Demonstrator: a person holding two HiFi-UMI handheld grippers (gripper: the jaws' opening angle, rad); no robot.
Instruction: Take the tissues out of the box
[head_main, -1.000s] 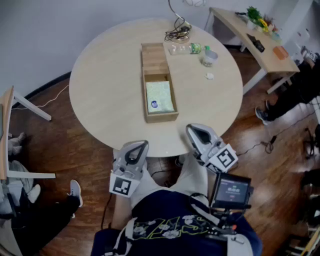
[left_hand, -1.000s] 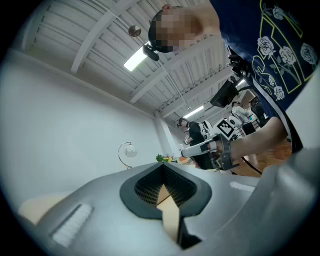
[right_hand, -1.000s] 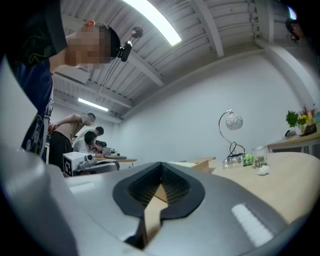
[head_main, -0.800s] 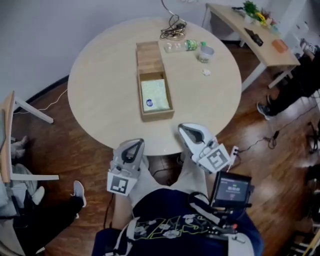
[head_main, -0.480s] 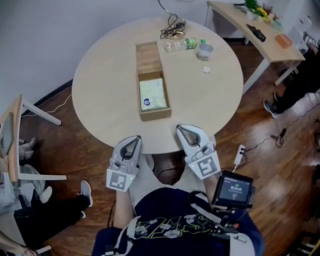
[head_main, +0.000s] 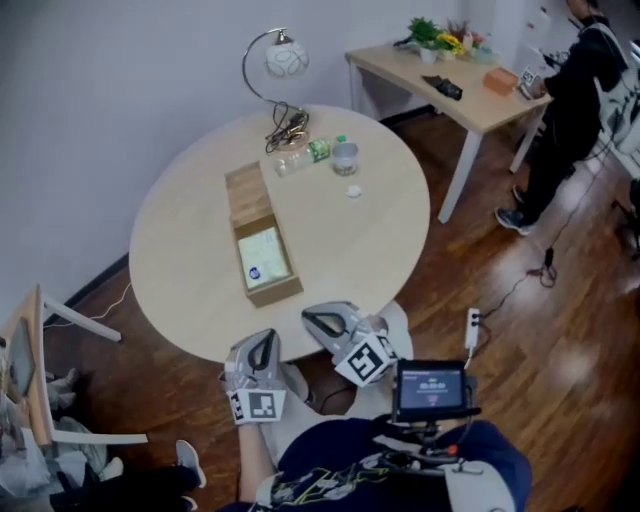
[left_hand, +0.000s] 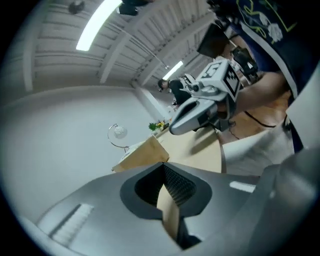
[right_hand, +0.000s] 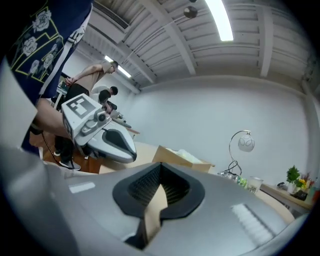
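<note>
- Tissues (head_main: 263, 258): the head view shows one pale pack lying in the uncovered near half of the one long wooden box (head_main: 248, 193), which lies left of centre on the single round table (head_main: 180, 300).
- Same view, far side of the table: one lamp (head_main: 283, 58), one tangle of cables (head_main: 287, 128), one bottle (head_main: 305, 154) lying on its side, one cup (head_main: 345, 157) and one small white piece (head_main: 353, 191).
- Same view: two grippers hang off the table's near edge, above the person's lap. The left gripper (head_main: 262, 340) and the right gripper (head_main: 309, 317) are both apart from the box. One small screen (head_main: 432, 390) sits by the right one.
- Same view, background: one second table (head_main: 470, 105) and one standing person (head_main: 575, 90).
- Left gripper view: its two jaws meet at the tips with nothing between them. Ahead are the one box (left_hand: 142, 155), the lamp (left_hand: 118, 132) and the other gripper (left_hand: 200, 107).
- Right gripper view: its two jaws are pressed together and empty. The box (right_hand: 170, 157) stands ahead with the tissues (right_hand: 189, 155) showing over its rim. The left gripper (right_hand: 100, 135) is to one side, and the lamp (right_hand: 245, 144) and one potted plant (right_hand: 292, 176) are beyond.
</note>
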